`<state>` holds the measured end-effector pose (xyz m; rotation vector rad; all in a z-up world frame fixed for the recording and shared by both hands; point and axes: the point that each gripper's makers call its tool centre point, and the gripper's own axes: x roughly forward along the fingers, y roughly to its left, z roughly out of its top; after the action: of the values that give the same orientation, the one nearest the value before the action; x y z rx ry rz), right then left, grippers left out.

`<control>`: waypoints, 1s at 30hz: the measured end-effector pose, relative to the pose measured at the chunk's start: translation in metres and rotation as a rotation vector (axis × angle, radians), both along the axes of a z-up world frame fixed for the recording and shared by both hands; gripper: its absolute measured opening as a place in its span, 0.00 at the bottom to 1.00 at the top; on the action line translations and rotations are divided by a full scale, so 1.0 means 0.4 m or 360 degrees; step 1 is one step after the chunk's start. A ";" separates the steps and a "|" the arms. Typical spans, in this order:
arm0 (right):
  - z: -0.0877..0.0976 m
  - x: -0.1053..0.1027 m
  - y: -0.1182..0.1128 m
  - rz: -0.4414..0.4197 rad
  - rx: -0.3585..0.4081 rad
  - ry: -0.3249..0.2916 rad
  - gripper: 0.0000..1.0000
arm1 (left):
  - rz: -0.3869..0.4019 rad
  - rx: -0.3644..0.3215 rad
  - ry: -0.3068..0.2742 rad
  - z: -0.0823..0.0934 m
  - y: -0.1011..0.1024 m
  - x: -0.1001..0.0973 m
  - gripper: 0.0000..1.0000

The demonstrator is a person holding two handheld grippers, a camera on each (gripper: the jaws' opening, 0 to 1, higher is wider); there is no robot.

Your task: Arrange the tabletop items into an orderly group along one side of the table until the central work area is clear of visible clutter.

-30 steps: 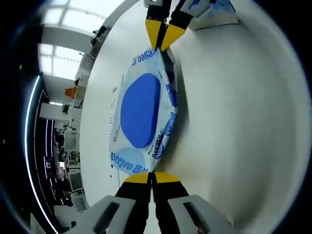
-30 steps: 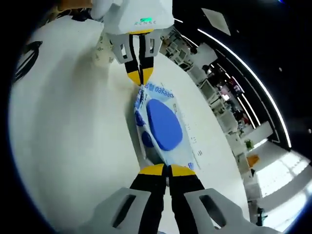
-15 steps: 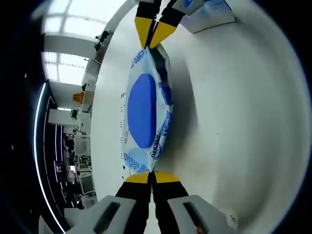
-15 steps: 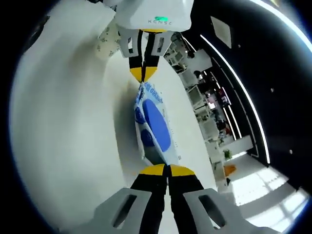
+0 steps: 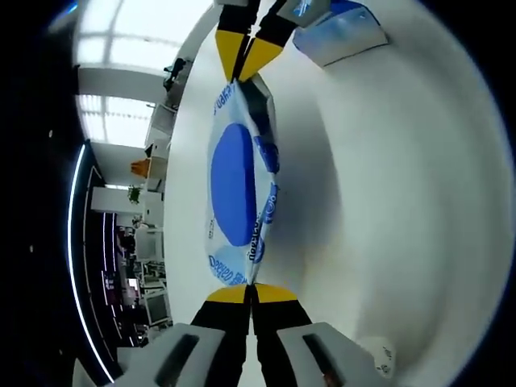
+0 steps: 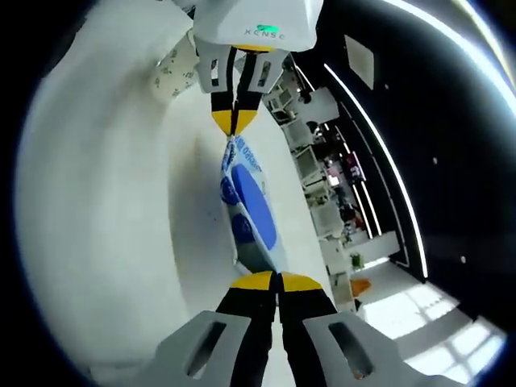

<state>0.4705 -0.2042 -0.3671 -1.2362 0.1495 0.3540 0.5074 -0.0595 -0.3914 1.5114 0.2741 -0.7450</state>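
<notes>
Wet-wipes pack (image 5: 239, 173), white with a big blue oval on its face, hangs stretched between my two tongs, in the centre of the left gripper view. My left tongs (image 5: 251, 292) are clenched on its near sealed edge at the bottom centre of that view, and my right tongs (image 5: 247, 55) pinch the far sealed edge at the top centre. In the right gripper view the same hold reads the other way round: my right tongs (image 6: 277, 280) are clamped on the near end of the pack (image 6: 248, 211) at the bottom centre, and my left tongs (image 6: 234, 121) grip the far end in the upper middle.

The pack seems to be lifted off the white table (image 5: 387, 201), since it casts a soft shadow beside itself, though I cannot be sure that no part touches. So I judge it is mid-carry and not yet placed.

As to what is left: a blue and white flat packet (image 5: 339, 32) lies on the table at the upper right of the left gripper view, and a small white patterned thing (image 6: 176, 68) sits at the upper left of the right gripper view. Whether either already belongs to the tidy row I cannot tell. I take it at least this pack has yet to be set down at the side.
</notes>
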 end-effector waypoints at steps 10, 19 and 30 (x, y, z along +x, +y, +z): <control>0.004 -0.026 0.000 -0.0002 0.0011 -0.0014 0.00 | -0.0012 -0.0006 0.0001 0.001 -0.001 -0.030 0.00; 0.030 -0.052 0.007 0.0002 -0.0007 -0.0063 0.00 | -0.0023 -0.0012 -0.0051 0.024 0.005 -0.062 0.00; 0.036 -0.091 0.019 0.0012 -0.0017 -0.0077 0.00 | -0.0028 -0.0022 -0.0058 0.032 0.015 -0.105 0.00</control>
<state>0.4340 -0.1967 -0.3528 -1.2554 0.1056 0.3297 0.4655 -0.0534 -0.3788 1.5144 0.2278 -0.7311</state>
